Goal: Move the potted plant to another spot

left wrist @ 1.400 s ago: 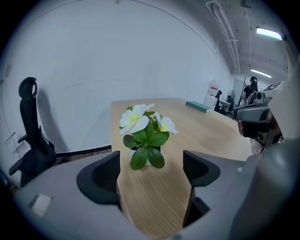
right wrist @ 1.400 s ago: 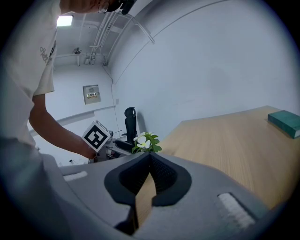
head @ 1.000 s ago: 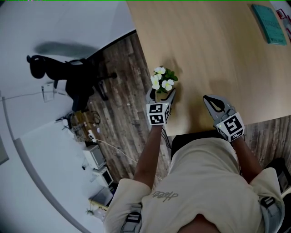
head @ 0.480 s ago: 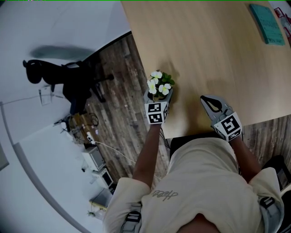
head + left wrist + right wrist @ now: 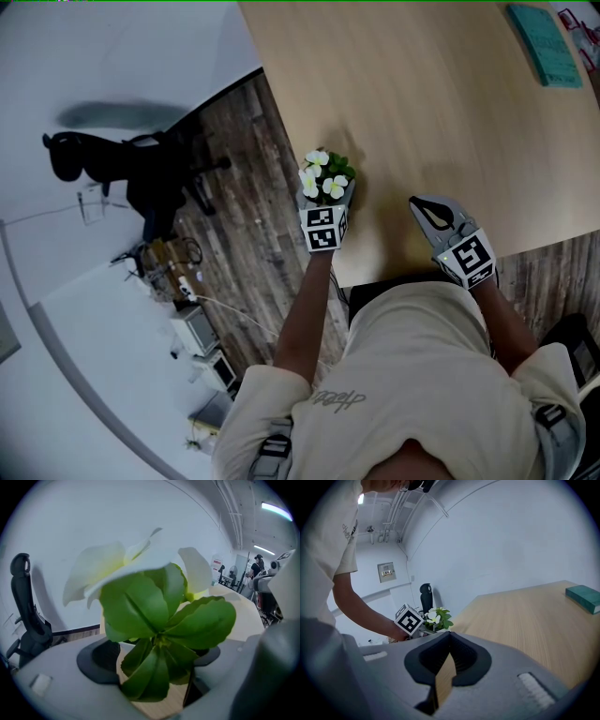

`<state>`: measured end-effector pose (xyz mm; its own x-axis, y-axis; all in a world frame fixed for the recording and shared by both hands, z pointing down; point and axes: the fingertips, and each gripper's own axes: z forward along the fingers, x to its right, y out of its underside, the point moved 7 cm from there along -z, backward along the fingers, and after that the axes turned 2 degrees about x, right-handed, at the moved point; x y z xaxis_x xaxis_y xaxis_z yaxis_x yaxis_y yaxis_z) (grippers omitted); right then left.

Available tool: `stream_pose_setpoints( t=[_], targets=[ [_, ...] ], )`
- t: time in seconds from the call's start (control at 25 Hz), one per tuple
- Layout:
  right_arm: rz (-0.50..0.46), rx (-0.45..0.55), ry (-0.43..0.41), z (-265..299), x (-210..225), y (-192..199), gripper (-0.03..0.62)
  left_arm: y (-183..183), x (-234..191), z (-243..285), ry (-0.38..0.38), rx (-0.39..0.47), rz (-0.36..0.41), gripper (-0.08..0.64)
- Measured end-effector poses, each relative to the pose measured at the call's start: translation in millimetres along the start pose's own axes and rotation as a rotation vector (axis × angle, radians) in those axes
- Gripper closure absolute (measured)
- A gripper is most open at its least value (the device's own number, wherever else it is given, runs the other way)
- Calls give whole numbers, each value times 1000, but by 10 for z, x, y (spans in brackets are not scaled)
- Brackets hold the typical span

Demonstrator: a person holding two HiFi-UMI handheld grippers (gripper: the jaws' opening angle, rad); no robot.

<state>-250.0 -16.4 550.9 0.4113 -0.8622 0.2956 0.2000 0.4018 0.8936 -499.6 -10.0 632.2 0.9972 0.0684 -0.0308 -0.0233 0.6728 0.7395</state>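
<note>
The potted plant (image 5: 324,177), with white flowers and green leaves, stands at the left edge of the light wooden table (image 5: 441,112). My left gripper (image 5: 326,199) is shut on the potted plant, one jaw on each side of the pot. In the left gripper view the leaves (image 5: 159,620) fill the space between the jaws and hide the pot. My right gripper (image 5: 427,208) hovers over the table near its front edge, shut with nothing in it. The right gripper view shows its closed jaws (image 5: 449,656) and the plant (image 5: 438,617) off to the left.
A teal book (image 5: 542,42) lies at the table's far right, also seen from the right gripper (image 5: 585,597). A black office chair (image 5: 141,169) stands on the wood floor left of the table, beside cables and boxes (image 5: 192,319).
The left jaws have drawn in around the pot. The plant and both grippers have shifted slightly left in the head view. The right gripper stays shut.
</note>
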Motion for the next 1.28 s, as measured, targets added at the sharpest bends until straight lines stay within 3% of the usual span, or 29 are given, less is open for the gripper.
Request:
stream_pose_setpoints(
  t=[0.4, 0.52, 0.92, 1.28],
  targets=[
    [11, -1, -5, 27, 16, 41, 591, 2, 37, 92, -1, -22, 33, 144],
    [7, 7, -4, 7, 19, 34, 591, 16, 57, 93, -8, -27, 40, 220],
    [-2, 13, 2, -64, 27, 87, 591, 45, 35, -3, -34, -28, 47, 212],
    [-20, 25, -16, -42, -92, 53, 591, 108, 104, -409, -33, -11, 30, 212]
  ],
)
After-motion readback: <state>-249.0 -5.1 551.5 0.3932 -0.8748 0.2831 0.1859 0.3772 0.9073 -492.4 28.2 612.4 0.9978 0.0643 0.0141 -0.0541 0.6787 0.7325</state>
